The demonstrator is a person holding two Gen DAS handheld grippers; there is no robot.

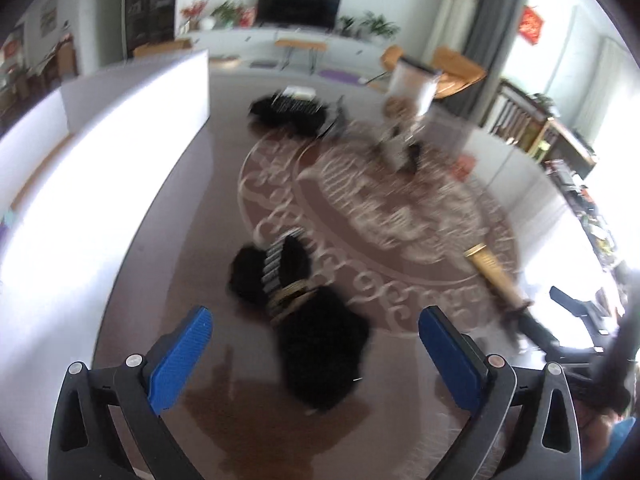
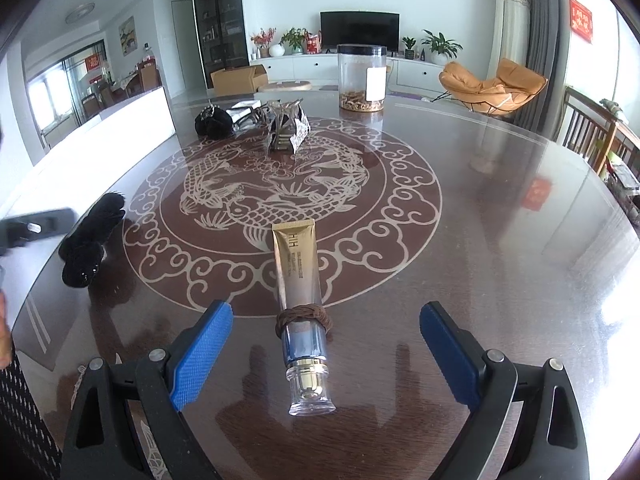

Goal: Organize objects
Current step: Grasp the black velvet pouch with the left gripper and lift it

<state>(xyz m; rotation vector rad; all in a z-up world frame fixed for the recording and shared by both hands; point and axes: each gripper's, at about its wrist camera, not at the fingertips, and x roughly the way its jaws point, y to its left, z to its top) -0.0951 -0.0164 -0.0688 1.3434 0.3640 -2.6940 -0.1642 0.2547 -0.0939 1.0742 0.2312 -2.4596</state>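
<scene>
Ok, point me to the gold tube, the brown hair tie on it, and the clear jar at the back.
gold tube (image 2: 298, 258), right wrist view, on the middle of its gold body.
brown hair tie (image 2: 301, 315), right wrist view, on the braid across the tube.
clear jar (image 2: 360, 76), right wrist view, on its transparent wall.

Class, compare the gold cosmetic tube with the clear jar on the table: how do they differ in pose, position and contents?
The gold tube lies flat near the right gripper; the clear jar stands upright at the table's far side. The tube is opaque with a brown band around it; the jar shows brownish contents. Both rest on the table.
</scene>
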